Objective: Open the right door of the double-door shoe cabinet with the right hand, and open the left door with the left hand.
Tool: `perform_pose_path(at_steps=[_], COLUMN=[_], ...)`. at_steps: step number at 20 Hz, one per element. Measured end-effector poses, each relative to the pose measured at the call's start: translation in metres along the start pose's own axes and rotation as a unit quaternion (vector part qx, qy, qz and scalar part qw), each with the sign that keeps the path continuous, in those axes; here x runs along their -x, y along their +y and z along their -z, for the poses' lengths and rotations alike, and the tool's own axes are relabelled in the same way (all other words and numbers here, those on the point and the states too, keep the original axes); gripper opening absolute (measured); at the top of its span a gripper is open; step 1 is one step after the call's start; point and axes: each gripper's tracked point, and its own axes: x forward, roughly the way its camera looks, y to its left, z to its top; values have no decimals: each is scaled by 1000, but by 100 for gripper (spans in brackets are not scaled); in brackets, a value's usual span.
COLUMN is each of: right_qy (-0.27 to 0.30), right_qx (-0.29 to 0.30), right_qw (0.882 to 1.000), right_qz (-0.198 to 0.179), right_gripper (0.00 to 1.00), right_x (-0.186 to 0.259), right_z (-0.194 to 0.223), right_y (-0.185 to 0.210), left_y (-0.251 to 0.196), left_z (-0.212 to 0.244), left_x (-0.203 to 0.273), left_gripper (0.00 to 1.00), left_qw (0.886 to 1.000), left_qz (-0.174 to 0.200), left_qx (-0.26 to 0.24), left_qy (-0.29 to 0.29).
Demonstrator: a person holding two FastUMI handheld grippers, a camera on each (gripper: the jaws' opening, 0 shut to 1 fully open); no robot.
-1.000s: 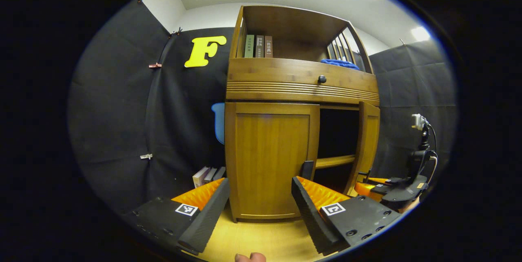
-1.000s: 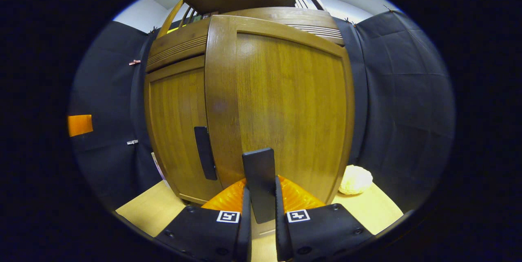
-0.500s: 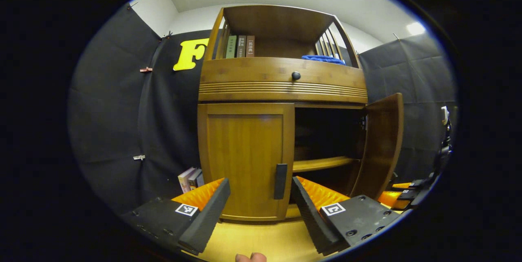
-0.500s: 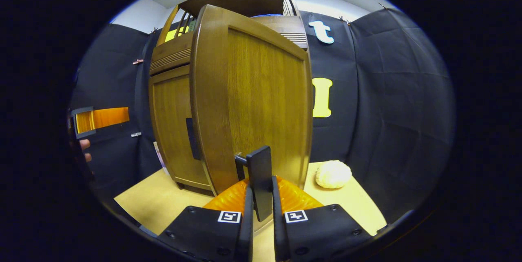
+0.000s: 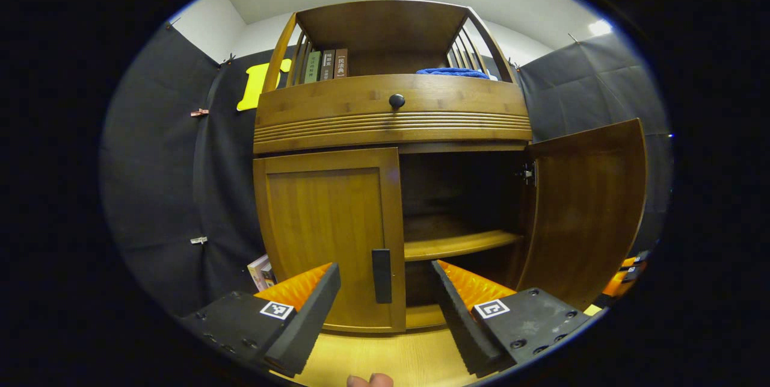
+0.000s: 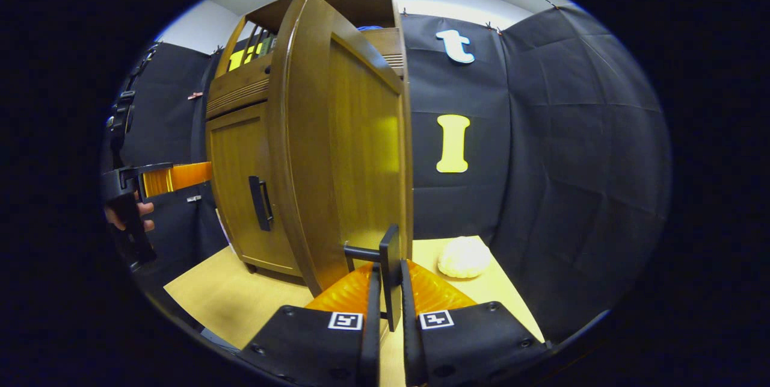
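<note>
The open right door (image 5: pixel 586 212) hides most of the right gripper (image 6: pixel 388 303), clamped on its handle (image 6: pixel 390 266), while the left gripper (image 5: pixel 382 315) is spread before the left door's handle (image 5: pixel 381 275).

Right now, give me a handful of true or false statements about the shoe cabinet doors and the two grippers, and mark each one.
1. The right door stands swung open. True.
2. The right gripper is open and clear of the door. False: it is shut on the right door handle.
3. The left door is shut. True.
4. The left gripper already clamps the left door handle. False: its fingers are spread, with the handle seen between them, farther off and untouched.
5. A blue cloth lies on the open top shelf. True.
6. Shoes fill the inner shelf. False: the part that shows is bare.
</note>
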Motion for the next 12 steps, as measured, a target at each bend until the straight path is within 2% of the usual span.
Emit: perform_pose_path(at_steps=[6,10,12], right_qy=[-9,-4,-9], right_qx=[9,-8,-7], right_qw=[1000,1000,1000], right_qz=[13,5,16], right_gripper=[18,18,20], right_x=[-2,0,1], right_z=[-4,-2,-4], right_y=[-10,-5,-9], left_y=[-8,-5,-4], left_z=[15,30,35], left_x=[-34,-59,-71], left_gripper=[92,93,92], left_qw=[1000,999,999], left_qz=[-12,-19,-21], left_qx=[5,14,17], left_qy=[12,23,27])
